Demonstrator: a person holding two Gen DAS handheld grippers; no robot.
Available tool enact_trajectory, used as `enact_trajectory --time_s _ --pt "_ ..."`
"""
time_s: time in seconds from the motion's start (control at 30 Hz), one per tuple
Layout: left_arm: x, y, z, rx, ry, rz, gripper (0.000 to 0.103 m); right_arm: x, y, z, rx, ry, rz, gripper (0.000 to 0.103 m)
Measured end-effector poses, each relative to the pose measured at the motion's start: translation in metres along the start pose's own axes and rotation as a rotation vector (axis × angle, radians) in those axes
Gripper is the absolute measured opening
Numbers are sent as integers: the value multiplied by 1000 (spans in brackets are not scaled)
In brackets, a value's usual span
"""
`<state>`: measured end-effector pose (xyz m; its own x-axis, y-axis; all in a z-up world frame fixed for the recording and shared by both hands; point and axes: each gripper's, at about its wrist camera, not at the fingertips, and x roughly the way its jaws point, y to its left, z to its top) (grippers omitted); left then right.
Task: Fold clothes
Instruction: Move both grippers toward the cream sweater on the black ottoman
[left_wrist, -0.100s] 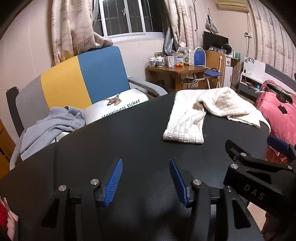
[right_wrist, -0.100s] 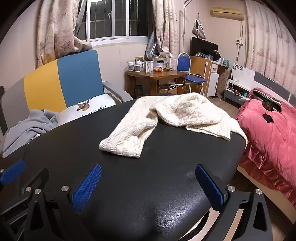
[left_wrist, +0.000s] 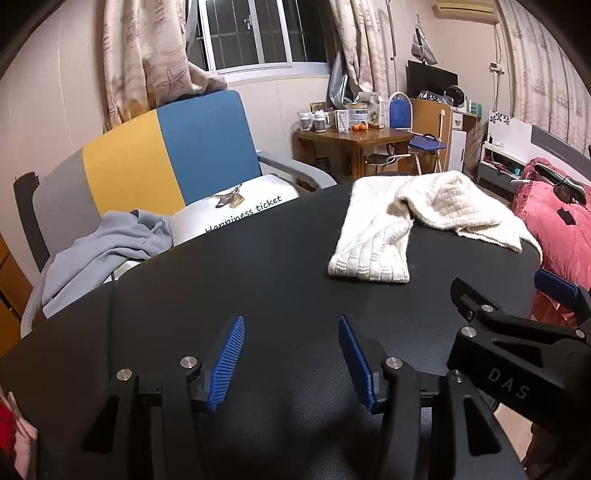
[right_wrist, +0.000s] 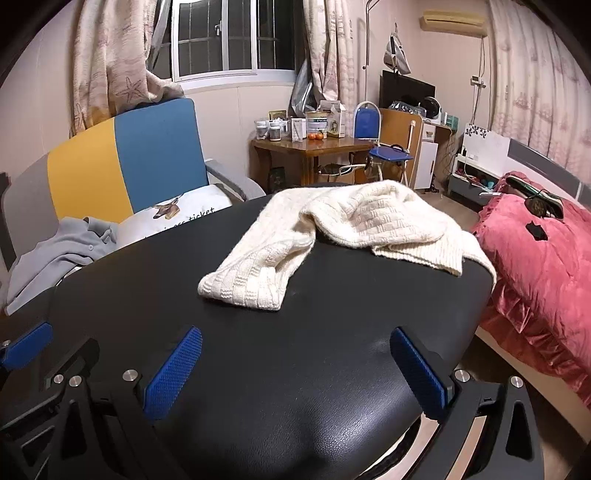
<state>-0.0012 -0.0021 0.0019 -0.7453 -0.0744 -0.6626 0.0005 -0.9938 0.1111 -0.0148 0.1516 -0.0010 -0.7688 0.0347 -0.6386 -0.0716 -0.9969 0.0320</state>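
A cream knitted sweater (left_wrist: 417, 218) (right_wrist: 343, 236) lies crumpled on the far right part of a black round table (left_wrist: 258, 266) (right_wrist: 332, 350); one sleeve end stretches toward me. My left gripper (left_wrist: 291, 325) hovers open over the near table edge, nothing between its blue pads, well short of the sleeve. My right gripper (right_wrist: 295, 336) is open wide, empty, also at the near edge, with the sleeve end ahead of it. The right gripper's body (left_wrist: 517, 350) shows at the right of the left wrist view.
A yellow, blue and grey armchair (left_wrist: 155, 155) stands behind the table on the left, holding a grey garment (left_wrist: 103, 243) and a white printed cushion (left_wrist: 236, 210). A pink bed (right_wrist: 546, 266) lies close on the right. A wooden side table (right_wrist: 314, 147) with jars stands at the back.
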Motion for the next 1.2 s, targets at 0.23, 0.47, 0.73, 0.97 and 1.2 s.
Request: enact_trajectory --time_s 0.23,0.47,0.73,0.97,1.2 --pt "3 4 -9 -5 4 31 54 5 5 -5 -20 12 11 103" --pt "1 13 -15 -29 19 44 54 10 10 -11 -39 23 29 103" --pt "11 28 -22 -58 65 13 55 12 5 -21 -9 5 143 103" --pt "35 58 -55 -128 158 -91 56 49 -5 -29 82 126 358 79" --pt "55 104 -94 -209 233 -27 56 100 -11 1 65 149 348 66"
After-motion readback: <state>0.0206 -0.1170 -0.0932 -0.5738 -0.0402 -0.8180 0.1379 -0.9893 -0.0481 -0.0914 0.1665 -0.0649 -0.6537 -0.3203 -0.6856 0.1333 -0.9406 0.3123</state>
